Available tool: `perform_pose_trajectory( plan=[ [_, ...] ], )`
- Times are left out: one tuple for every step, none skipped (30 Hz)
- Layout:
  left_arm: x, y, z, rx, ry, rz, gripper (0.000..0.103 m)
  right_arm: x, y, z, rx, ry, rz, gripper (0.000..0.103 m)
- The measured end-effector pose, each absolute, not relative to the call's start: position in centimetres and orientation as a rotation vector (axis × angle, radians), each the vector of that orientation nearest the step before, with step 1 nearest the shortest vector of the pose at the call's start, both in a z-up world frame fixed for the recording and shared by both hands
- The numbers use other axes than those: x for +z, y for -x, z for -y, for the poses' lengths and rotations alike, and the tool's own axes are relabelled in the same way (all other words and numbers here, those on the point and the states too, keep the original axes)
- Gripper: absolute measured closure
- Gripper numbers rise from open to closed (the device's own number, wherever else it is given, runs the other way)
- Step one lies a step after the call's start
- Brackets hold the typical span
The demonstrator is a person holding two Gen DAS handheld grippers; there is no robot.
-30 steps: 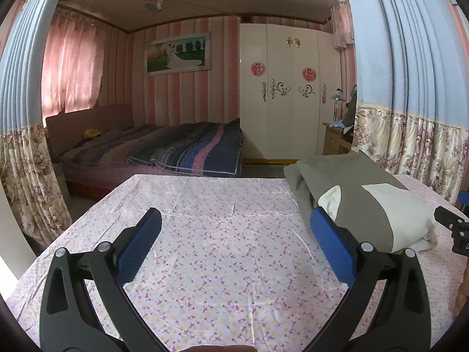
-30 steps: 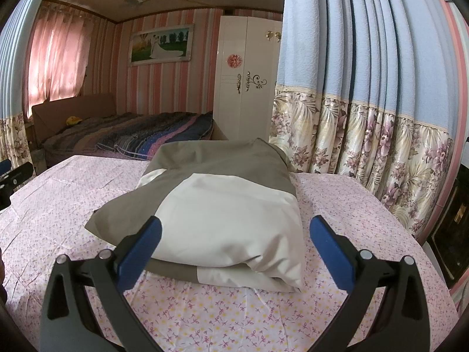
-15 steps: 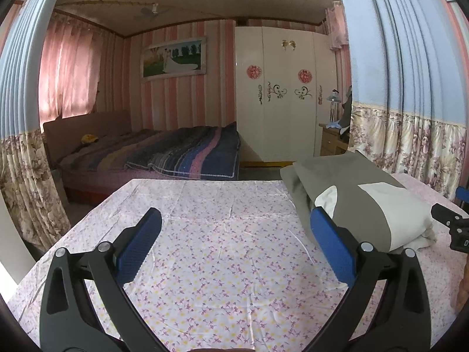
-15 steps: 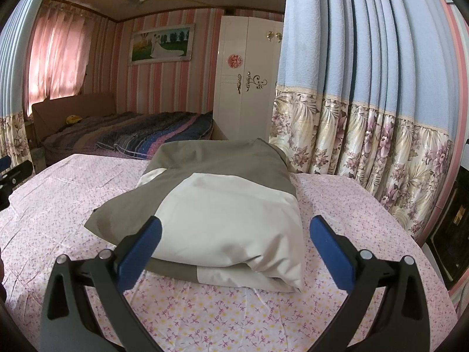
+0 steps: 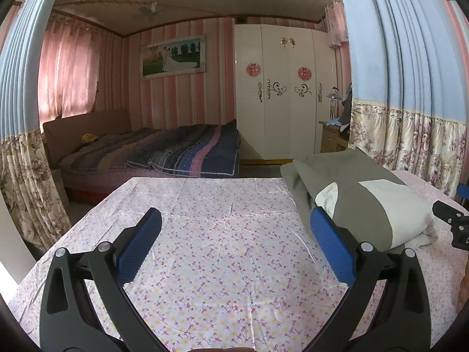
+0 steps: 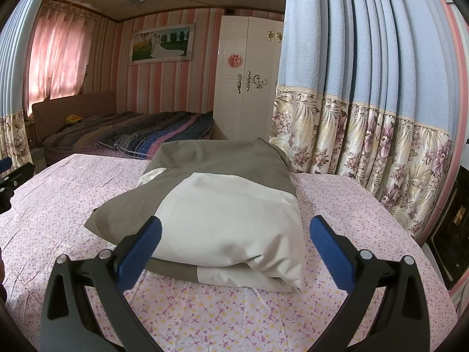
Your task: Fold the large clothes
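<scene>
Right hand-held gripper (image 6: 235, 236): released, jaws spread wide, holding nothing, hovering just short of the near edge of the folded garment (image 6: 222, 205). Left hand-held gripper (image 5: 234, 236): equally wide, empty, over bare floral cloth on the table (image 5: 222, 252), the folded garment (image 5: 360, 205) lying to its right, far side reaching the table edge. Likely risks: nudging the puffy bundle with a finger and loosening the fold; snagging the floral cloth underneath; sliding the bundle toward the curtain (image 6: 366, 117).
</scene>
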State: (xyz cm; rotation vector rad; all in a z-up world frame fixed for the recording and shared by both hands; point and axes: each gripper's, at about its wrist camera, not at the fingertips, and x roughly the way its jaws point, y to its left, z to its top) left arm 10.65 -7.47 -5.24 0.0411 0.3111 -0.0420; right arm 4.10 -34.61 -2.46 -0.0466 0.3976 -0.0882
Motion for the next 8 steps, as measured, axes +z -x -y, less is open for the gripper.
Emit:
perform_pose_trajectory(
  plan=[
    [-5.26, -10.68, 7.48, -0.043, -0.037, -0.313, 0.003, -2.47, -4.12, 34.64, -0.089, 0.047, -0.397, 0.002],
    [-5.25, -10.68, 7.46, -0.047, -0.031, -0.315, 0.003, -2.49, -4.15, 34.7, -0.088, 0.048, -0.398, 0.002],
    [-5.25, -10.7, 7.41, -0.056, -0.02, -0.319, 0.003, -2.54, -4.16, 34.81, -0.088, 0.048, -0.399, 0.002],
    [-5.26, -10.74, 7.36, -0.065, -0.012, -0.324, 0.003, -2.5, -4.13, 34.71, -0.088, 0.048, -0.399, 0.002],
    [-5.26, -10.75, 7.36, -0.081, -0.005, -0.327, 0.003, -2.48, -4.14, 34.65, -0.087, 0.049, -0.399, 0.002],
    [-5.26, -10.84, 7.32, -0.092, -0.003, -0.333, 0.003, -2.51, -4.2, 34.7, -0.087, 0.051, -0.4, 0.002],
    [-5.26, -10.93, 7.26, -0.098, -0.001, -0.338, 0.003, -2.51, -4.22, 34.75, -0.086, 0.052, -0.4, 0.002],
    [-5.32, -11.02, 7.26, -0.104, 0.002, -0.344, 0.003, -2.51, -4.22, 34.75, -0.085, 0.051, -0.4, 0.002]
  ],
)
